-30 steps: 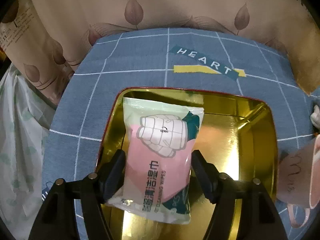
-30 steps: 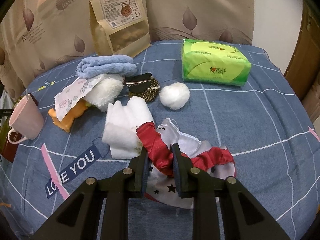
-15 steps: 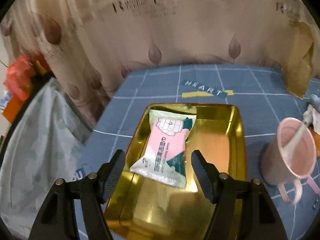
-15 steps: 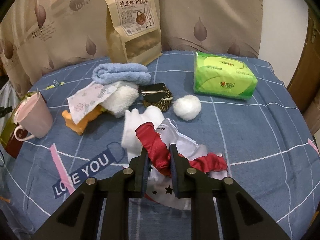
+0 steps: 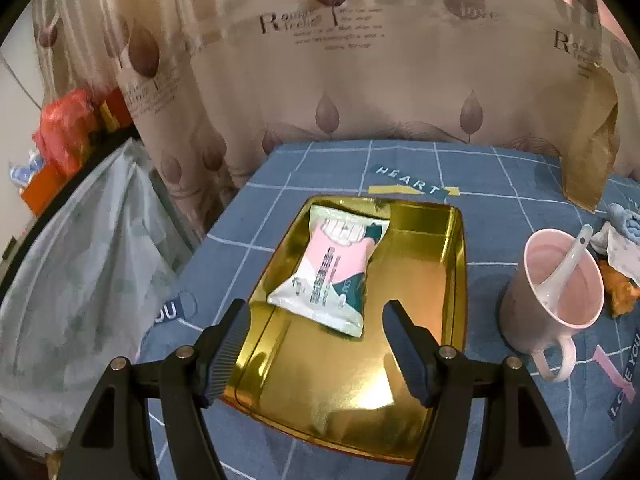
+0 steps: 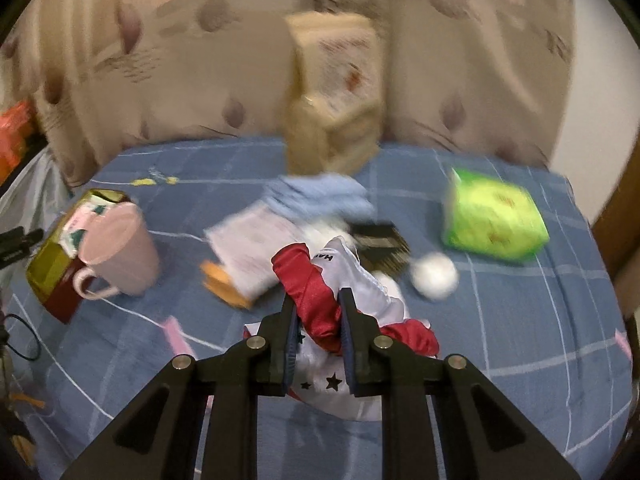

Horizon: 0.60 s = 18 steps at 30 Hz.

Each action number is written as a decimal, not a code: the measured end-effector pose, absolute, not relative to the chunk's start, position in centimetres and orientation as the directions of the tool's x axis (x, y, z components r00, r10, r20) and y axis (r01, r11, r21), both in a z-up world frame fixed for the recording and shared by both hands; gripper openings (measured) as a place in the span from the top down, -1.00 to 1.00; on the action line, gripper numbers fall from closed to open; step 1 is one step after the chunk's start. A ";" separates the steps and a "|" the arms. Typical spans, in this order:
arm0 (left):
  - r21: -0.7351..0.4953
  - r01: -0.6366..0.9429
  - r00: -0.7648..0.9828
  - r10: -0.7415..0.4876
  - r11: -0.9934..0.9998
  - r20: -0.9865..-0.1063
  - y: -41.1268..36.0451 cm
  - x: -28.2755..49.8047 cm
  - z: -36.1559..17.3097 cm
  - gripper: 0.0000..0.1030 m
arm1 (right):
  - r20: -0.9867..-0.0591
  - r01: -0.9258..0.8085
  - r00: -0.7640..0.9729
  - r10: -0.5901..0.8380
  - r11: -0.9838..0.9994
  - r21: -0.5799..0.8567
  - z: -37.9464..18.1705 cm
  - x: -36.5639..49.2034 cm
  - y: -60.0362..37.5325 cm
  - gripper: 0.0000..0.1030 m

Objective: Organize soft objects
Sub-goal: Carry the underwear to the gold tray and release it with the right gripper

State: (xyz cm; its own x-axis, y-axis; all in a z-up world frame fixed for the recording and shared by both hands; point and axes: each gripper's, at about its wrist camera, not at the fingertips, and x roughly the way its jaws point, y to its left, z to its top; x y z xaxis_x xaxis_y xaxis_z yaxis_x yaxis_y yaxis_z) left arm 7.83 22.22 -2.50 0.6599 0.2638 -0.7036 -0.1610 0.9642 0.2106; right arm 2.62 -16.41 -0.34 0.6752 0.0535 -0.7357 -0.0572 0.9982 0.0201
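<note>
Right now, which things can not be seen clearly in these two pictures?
- Tan paper pouch, right wrist view: label unreadable from motion blur.
- Same pouch, left wrist view: cut by the fisheye edge.
- Red and white cloth: lower part hidden behind the right gripper.

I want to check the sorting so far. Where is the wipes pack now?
In the left wrist view the wipes pack lies inside the gold tray, toward its far left corner, left of the pink mug and ahead of the open left gripper.
</note>
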 end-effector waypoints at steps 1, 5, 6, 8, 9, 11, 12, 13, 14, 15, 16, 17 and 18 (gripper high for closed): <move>0.204 -0.165 0.654 0.262 0.965 -0.710 22.4 7.8 -2.6 -0.37 | -0.731 -0.075 0.680 0.065 0.997 0.019 0.1 2.9 -15.6 0.66; 0.187 -0.194 0.647 0.269 0.963 -0.714 23.4 7.7 -2.8 -0.37 | -0.711 -0.180 0.688 0.146 0.983 0.028 2.1 4.5 -10.8 0.66; 0.179 -0.204 0.644 0.270 0.962 -0.716 23.7 7.7 -2.8 -0.37 | -0.708 -0.204 0.686 0.168 0.978 0.034 2.5 4.9 -9.7 0.66; 0.158 -0.228 0.639 0.270 0.961 -0.720 24.6 7.7 -2.8 -0.37 | -0.704 -0.257 0.677 0.215 0.965 0.048 3.1 5.7 -7.2 0.66; 0.151 -0.238 0.634 0.271 0.959 -0.724 25.0 7.7 -2.9 -0.37 | -0.701 -0.283 0.673 0.237 0.958 0.053 3.4 6.1 -5.9 0.66; 0.143 -0.258 0.627 0.279 0.955 -0.727 25.7 7.7 -3.0 -0.37 | -0.695 -0.332 0.663 0.278 0.942 0.060 4.1 6.9 -3.2 0.66; 0.139 -0.266 0.626 0.281 0.954 -0.728 26.0 7.7 -3.0 -0.37 | -0.694 -0.351 0.657 0.294 0.934 0.063 4.3 7.2 -2.1 0.66; 0.137 -0.276 0.622 0.285 0.951 -0.729 26.4 7.8 -3.1 -0.37 | -0.693 -0.369 0.653 0.306 0.927 0.061 4.5 7.6 -0.8 0.66; 0.135 -0.287 0.618 0.291 0.948 -0.730 26.7 7.7 -3.1 -0.37 | -0.692 -0.387 0.648 0.317 0.920 0.059 4.7 8.1 0.5 0.66; 0.132 -0.294 0.620 0.294 0.947 -0.728 27.0 7.7 -3.1 -0.37 | -0.691 -0.405 0.642 0.333 0.912 0.063 4.8 8.5 1.7 0.66; 0.131 -0.301 0.621 0.298 0.945 -0.725 27.3 7.7 -3.1 -0.37 | -0.688 -0.422 0.634 0.352 0.904 0.073 4.9 8.9 2.8 0.66; 0.130 -0.314 0.620 0.307 0.940 -0.722 27.6 7.6 -3.0 -0.37 | -0.687 -0.441 0.622 0.375 0.893 0.088 4.9 9.5 4.2 0.66; 0.128 -0.320 0.619 0.309 0.939 -0.722 27.9 7.6 -3.0 -0.37 | -0.687 -0.454 0.614 0.389 0.886 0.096 4.8 9.9 5.2 0.66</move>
